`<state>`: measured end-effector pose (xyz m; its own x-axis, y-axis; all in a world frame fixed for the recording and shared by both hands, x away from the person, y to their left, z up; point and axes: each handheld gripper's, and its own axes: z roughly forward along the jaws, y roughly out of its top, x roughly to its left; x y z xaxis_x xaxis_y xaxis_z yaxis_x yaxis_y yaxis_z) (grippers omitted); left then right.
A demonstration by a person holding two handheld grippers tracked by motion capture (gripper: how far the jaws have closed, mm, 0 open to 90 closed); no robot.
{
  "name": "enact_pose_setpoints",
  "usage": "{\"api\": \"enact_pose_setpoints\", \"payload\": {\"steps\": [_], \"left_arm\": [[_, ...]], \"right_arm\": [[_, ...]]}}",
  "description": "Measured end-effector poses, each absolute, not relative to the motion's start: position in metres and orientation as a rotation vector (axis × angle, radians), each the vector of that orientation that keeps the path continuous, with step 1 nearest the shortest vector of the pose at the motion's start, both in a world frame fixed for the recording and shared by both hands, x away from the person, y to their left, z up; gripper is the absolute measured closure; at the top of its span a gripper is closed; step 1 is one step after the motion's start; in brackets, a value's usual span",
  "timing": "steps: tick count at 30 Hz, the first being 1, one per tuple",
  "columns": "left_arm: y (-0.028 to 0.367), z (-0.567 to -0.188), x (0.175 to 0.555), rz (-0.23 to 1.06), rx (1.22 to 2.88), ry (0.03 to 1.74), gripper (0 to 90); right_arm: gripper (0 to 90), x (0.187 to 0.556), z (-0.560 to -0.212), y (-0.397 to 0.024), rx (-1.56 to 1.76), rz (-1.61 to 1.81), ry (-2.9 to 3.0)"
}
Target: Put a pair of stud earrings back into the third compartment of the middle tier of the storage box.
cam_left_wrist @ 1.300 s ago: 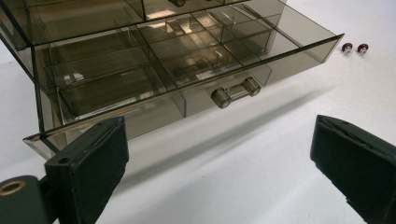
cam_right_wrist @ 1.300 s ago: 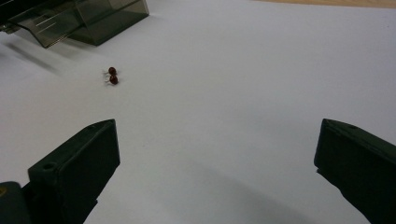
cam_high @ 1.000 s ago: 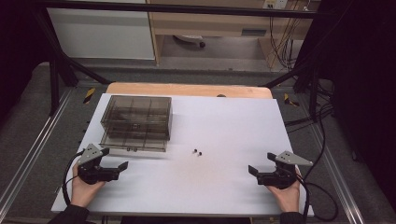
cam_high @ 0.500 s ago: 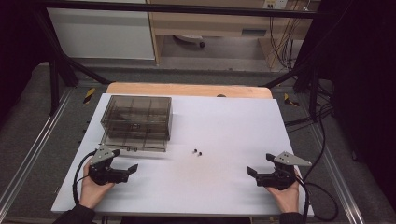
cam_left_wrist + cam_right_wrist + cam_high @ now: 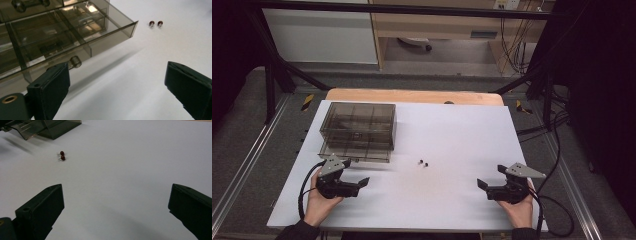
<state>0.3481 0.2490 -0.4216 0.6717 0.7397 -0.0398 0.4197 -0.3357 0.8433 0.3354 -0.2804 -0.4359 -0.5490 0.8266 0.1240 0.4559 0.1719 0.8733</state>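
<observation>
**Two open tools near a drawer box and two small beads**

White tabletop [image 5: 452, 200] is seen from above, framed by dark metal rails, with cabinets behind. At its far left stands a smoky, clear drawer box [image 5: 358, 125], its long side lying across the tabletop; its lowest drawer [image 5: 75, 32] is slid out toward the person, so the divided compartments are open from above. A small round knob [image 5: 75, 61] is seen on its front. Two small dark red beads [image 5: 424, 163] lie touching, side by side, just right of the drawer, apart from it. The left tool [image 5: 357, 184] is held low beside the drawer front, jaws spread and empty, pointed right toward the beads. The right tool [image 5: 483, 184] is held well apart at the right, jaws spread, pointed left at them, probably in readiness.
</observation>
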Motion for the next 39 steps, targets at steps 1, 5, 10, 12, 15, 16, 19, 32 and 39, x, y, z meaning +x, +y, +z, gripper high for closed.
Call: {"api": "enact_pose_setpoints", "payload": {"steps": [1, 5, 10, 12, 15, 16, 19, 32, 39], "left_arm": [[0.247, -0.42, 0.348, 0.446, 1.972, 0.897, 6.2], [0.242, -0.412, 0.35, 0.435, 1.963, 0.885, 6.3], [0.23, -0.402, 0.354, 0.439, 1.965, 0.862, 6.4], [0.224, -0.399, 0.356, 0.43, 1.967, 0.855, 6.4], [0.215, -0.396, 0.361, 0.425, 1.976, 0.845, 6.4], [0.212, -0.396, 0.362, 0.426, 1.984, 0.841, 6.4], [0.202, -0.396, 0.367, 0.41, 1.997, 0.83, 6.4], [0.163, -0.39, 0.385, 0.365, 2.026, 0.781, 6.4], [0.146, -0.388, 0.396, 0.353, 2.045, 0.775, 8.6]], "right_arm": [[0.9, 0.335, -0.436, -0.28, 1.215, 1.335, 2.074], [0.8, 0.336, -0.435, -0.279, 1.216, 1.338, 2.073], [0.8, 0.336, -0.435, -0.278, 1.209, 1.328, 2.084], [0.8, 0.336, -0.435, -0.278, 1.211, 1.325, 2.088], [0.8, 0.336, -0.435, -0.278, 1.208, 1.321, 2.09], [0.8, 0.336, -0.435, -0.278, 1.205, 1.318, 2.09], [0.8, 0.336, -0.436, -0.277, 1.208, 1.312, 2.098], [0.8, 0.336, -0.437, -0.277, 1.206, 1.301, 2.109], [0.8, 0.336, -0.437, -0.277, 1.204, 1.305, 2.105]]}}
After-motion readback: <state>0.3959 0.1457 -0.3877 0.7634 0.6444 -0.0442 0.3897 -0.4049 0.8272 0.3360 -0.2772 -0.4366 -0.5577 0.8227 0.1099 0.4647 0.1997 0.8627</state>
